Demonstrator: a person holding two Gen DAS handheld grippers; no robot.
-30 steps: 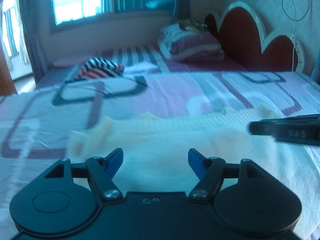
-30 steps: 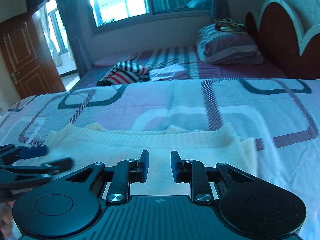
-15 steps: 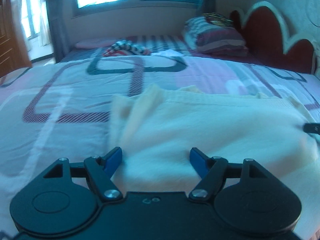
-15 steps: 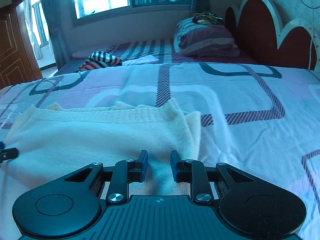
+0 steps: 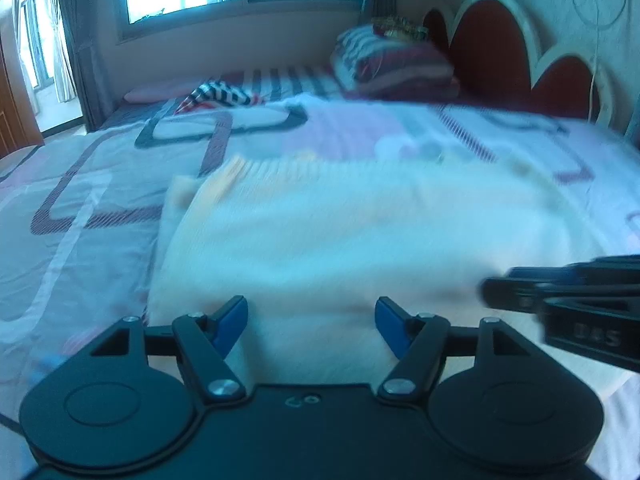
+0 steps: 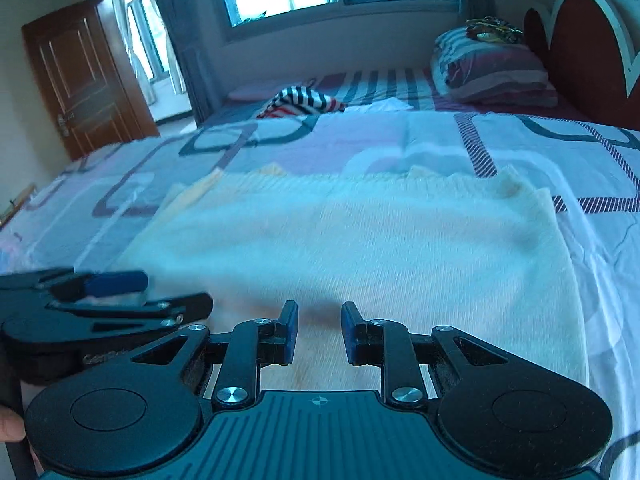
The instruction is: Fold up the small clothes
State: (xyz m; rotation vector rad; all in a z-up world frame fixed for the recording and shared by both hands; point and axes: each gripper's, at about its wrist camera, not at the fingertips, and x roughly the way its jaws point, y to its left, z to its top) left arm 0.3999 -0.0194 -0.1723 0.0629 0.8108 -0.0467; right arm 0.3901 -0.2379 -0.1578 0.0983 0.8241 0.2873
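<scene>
A cream knitted sweater (image 6: 352, 240) lies flat on the bed (image 6: 520, 148), spread across a patterned sheet. Its ribbed hem runs along the far edge, and a folded sleeve layer peeks out at each far corner. The knit looks soft and smooth, though the view is partly blurred. The left tongs (image 5: 311, 320) hover over its near edge, jaws wide, nothing between them. The right tongs (image 6: 319, 330) sit just beside them, jaws narrow with a clear gap, gripping nothing. A striped garment (image 6: 300, 102) lies well apart, farther up the bed.
</scene>
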